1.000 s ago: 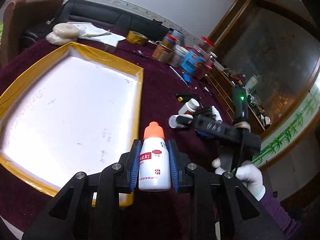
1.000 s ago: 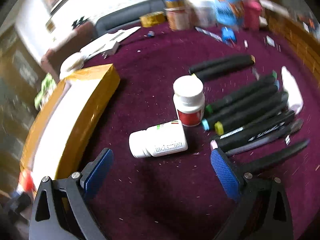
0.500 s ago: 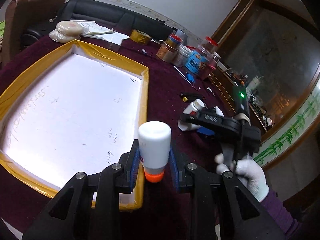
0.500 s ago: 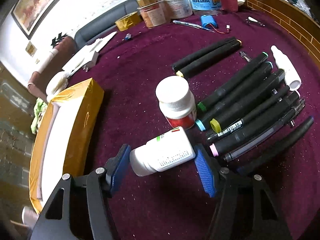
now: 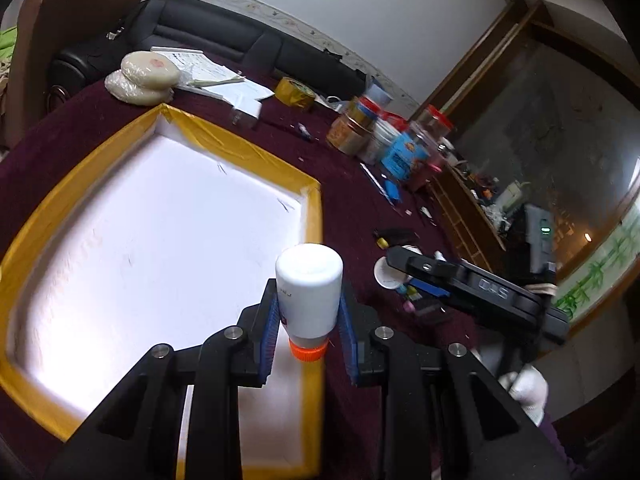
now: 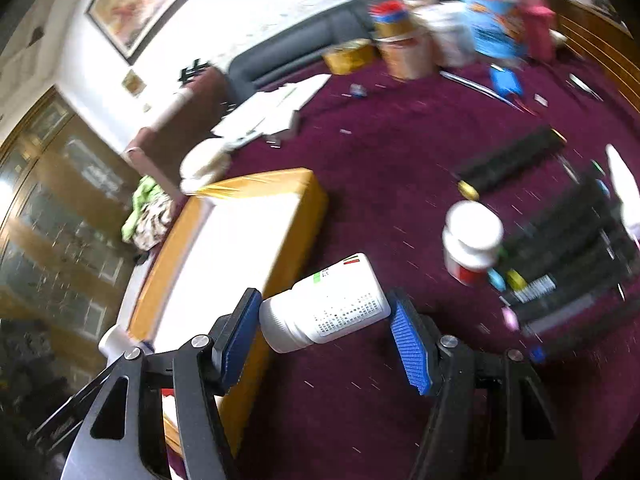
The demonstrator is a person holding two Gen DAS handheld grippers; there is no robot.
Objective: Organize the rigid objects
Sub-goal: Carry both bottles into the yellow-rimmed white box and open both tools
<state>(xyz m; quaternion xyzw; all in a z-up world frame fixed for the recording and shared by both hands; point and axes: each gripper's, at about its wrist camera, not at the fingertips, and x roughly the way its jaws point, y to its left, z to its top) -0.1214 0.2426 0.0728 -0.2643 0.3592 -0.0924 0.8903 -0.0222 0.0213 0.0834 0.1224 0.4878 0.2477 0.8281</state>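
My left gripper (image 5: 307, 328) is shut on a white bottle with an orange cap (image 5: 309, 292), held upside down over the right rim of the white tray with yellow-taped walls (image 5: 314, 216). My right gripper (image 6: 324, 332) is shut on a white pill bottle (image 6: 326, 308), gripped end to end and lifted above the maroon cloth beside the tray (image 6: 304, 216). A second white pill bottle with a red label (image 6: 472, 242) stands upright to the right, next to a row of black markers (image 6: 568, 264). In the left wrist view the right gripper (image 5: 472, 284) is seen from the side.
Jars and tins (image 5: 384, 136) stand at the back of the table, with a tape roll (image 5: 296, 94), papers (image 5: 224, 84) and wrapped round cakes (image 5: 142, 76). A sofa (image 5: 224, 40) lies behind. Two more black markers (image 6: 512, 158) lie apart on the cloth.
My right gripper closed on the lying pill bottle and lifted it toward the tray. My left gripper turned the orange-capped bottle upside down earlier and has moved a little further over the tray rim.
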